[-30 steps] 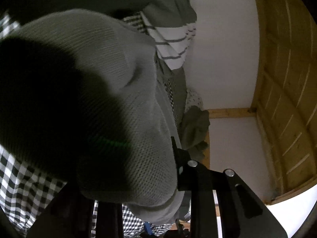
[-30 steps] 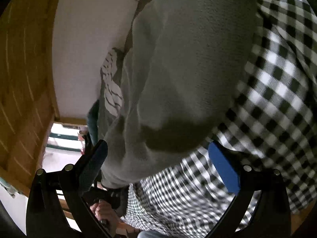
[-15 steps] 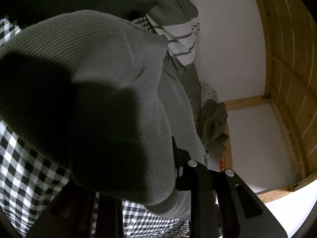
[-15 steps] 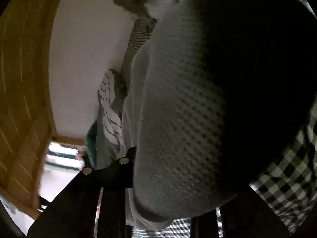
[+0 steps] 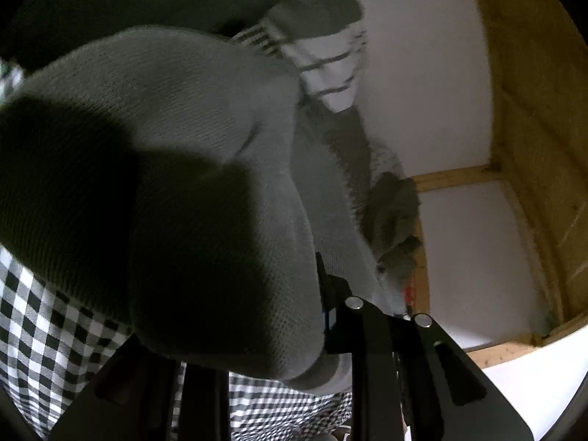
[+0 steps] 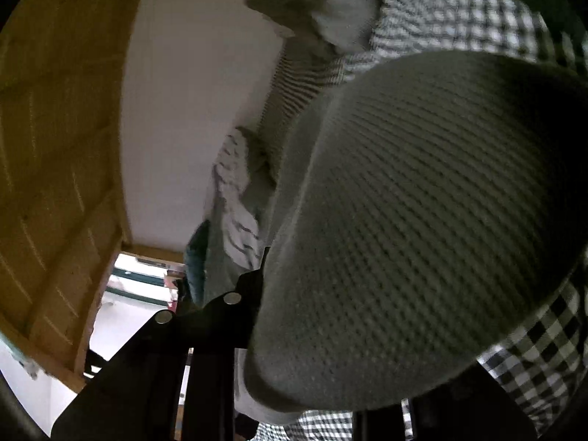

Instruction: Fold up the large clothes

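A grey knitted garment (image 5: 191,169) bulges close over the left wrist lens and hides the left fingertips. My left gripper (image 5: 264,345) is shut on its fold. In the right wrist view the same grey garment (image 6: 422,228) fills the right half. My right gripper (image 6: 323,378) is shut on it, with the cloth bunched between the black fingers (image 6: 220,349). The garment lies over a black-and-white checked cloth (image 5: 44,338), which also shows in the right wrist view (image 6: 533,360).
A striped white garment (image 5: 330,70) and a crumpled grey-green one (image 5: 393,213) lie further along the pile. A white wall (image 5: 422,73) and a wooden panel (image 5: 533,110) stand to the right. In the right wrist view, wooden boards (image 6: 62,147) and a bright opening (image 6: 136,286) are at left.
The right gripper was open over the grey garment a second ago; it has since shut on a fold, which now bulges at the lens. The left grip holds, the view shifting slightly.
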Available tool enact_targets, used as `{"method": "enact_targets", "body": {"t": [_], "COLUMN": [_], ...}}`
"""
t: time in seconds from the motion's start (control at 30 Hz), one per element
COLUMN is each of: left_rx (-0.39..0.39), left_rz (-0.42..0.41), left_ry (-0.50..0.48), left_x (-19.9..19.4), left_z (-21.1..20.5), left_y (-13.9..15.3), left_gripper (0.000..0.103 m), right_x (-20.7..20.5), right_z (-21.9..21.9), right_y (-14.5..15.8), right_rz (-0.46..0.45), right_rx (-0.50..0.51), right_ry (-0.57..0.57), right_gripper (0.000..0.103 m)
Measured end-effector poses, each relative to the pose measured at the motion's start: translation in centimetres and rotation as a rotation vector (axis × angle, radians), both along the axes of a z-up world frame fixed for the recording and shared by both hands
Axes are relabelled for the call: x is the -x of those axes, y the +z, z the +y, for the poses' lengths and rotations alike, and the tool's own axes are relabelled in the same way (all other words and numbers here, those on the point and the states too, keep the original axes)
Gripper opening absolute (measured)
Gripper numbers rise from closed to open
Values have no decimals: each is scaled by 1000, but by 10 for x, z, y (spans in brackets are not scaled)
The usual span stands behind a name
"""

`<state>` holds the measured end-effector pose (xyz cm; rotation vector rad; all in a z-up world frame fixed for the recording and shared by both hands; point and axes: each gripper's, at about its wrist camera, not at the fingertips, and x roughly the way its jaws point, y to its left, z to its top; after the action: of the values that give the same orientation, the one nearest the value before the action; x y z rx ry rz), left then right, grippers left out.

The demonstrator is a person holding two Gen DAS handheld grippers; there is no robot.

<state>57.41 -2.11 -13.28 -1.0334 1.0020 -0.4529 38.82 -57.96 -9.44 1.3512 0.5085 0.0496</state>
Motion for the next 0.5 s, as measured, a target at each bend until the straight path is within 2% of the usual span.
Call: {"method": "enact_targets", "body": {"t": [0.1,0.2,0.33,0.5], "left_rx": [-18,-29,-83,-53], "left_rz": [33,24,-85,-180], "left_ry": [0,-2,-34,-41], "left_x": [1,2,-5,-31], "left_z": [-3,-3,-9,-2], "left_y": [-14,-11,36,99], "left_gripper": [21,21,21,21], "right_x": [4,5,-12,-40], "right_z": [-4,3,7,0], "right_y": [-20,-9,44,121], "right_rz": [47,40,-44,-159], "right_rx": [-20,21,135,223], "right_ry": [-6,0,11,26], "right_gripper": [20,20,20,20]}}
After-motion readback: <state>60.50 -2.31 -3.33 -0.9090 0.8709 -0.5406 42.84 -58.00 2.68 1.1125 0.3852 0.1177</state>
